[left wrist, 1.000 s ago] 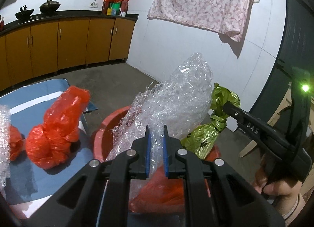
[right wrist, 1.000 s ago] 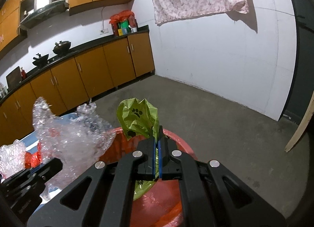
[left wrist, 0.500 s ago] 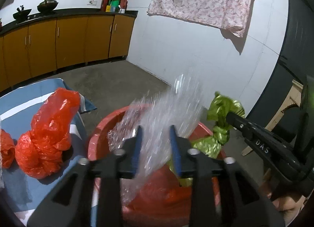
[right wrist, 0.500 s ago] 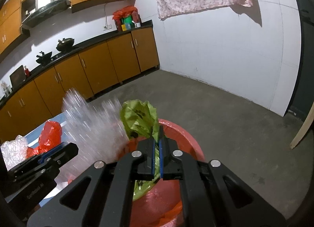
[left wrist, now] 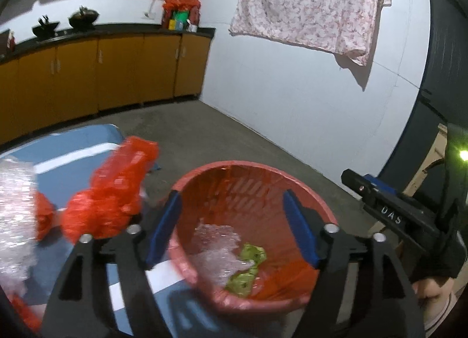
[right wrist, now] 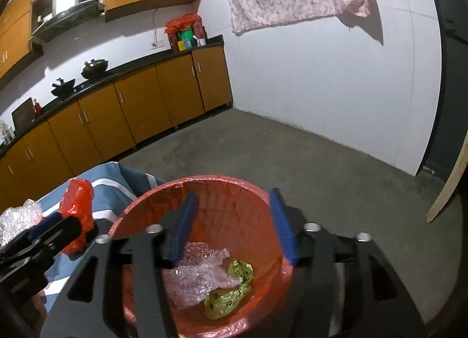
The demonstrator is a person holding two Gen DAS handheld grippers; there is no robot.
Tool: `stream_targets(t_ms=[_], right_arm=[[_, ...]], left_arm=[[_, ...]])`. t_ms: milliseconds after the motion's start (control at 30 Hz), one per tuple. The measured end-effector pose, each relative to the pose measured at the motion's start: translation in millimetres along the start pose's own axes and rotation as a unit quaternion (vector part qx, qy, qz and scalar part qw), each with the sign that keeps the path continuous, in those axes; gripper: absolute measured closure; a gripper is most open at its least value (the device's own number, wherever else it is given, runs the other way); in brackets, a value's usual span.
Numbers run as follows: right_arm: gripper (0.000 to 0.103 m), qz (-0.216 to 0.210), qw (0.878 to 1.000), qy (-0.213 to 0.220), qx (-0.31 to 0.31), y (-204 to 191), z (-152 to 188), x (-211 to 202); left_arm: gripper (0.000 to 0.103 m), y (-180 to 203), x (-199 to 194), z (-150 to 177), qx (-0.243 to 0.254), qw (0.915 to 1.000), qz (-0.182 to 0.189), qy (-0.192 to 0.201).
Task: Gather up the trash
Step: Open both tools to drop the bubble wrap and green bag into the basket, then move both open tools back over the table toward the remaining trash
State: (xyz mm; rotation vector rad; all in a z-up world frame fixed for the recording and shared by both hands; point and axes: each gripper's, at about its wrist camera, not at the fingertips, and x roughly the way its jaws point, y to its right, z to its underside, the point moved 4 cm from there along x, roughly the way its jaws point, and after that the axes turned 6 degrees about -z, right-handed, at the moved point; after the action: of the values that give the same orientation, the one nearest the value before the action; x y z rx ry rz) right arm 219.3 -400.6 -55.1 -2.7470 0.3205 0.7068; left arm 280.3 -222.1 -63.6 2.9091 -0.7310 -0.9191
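Observation:
A red basket lined with an orange bag stands on the floor beside a table; it also shows in the right wrist view. Inside lie a clear bubble wrap and a crumpled green bag. My left gripper is open and empty above the basket. My right gripper is open and empty above it too. A red plastic bag and more bubble wrap lie on the table.
The table has a blue cloth with white stripes left of the basket. Orange kitchen cabinets line the far wall. A flowered cloth hangs on the white wall. A wooden board leans at the right.
Both grippers opened. The bubble wrap dropped from the left gripper and the green bag from the right gripper into the basket.

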Motion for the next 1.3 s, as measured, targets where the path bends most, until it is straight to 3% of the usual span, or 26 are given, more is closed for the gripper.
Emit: stream_targets(t_ms=[67, 233, 433, 767, 967, 1300], right_arm=[[0.021, 0.003, 1.000, 0.008, -0.015, -9.6, -0.1, -5.9], [0.011, 0.000, 0.998, 0.019, -0.052, -37.6, 1.8, -16.1], [0.010, -0.036, 0.997, 0.013, -0.071, -78.0, 12.5, -20.9], [0.014, -0.111, 0.990, -0.029, -0.079, -153.5, 38.1, -4.0], [0.014, -0.134, 0.986, -0.059, -0.077, -200.6, 47.5, 27.7], [0.014, -0.121, 0.986, -0.109, -0.047, -224.4, 55.0, 89.5]], left_arm=[[0.019, -8.8, -14.6, 2.2, -0.005, 0.9998, -0.017, 0.008], [0.013, -37.9, -49.2, 9.7, -0.018, 0.9981, -0.057, 0.015], [0.009, -91.4, -97.7, 26.8, -0.030, 0.9905, -0.129, 0.038], [0.009, -188.7, -158.0, 46.6, -0.077, 0.9644, -0.245, 0.062], [0.009, -234.6, -168.2, 46.7, -0.113, 0.9539, -0.270, 0.067], [0.009, -276.5, -142.6, 30.7, -0.127, 0.9508, -0.279, 0.047]])
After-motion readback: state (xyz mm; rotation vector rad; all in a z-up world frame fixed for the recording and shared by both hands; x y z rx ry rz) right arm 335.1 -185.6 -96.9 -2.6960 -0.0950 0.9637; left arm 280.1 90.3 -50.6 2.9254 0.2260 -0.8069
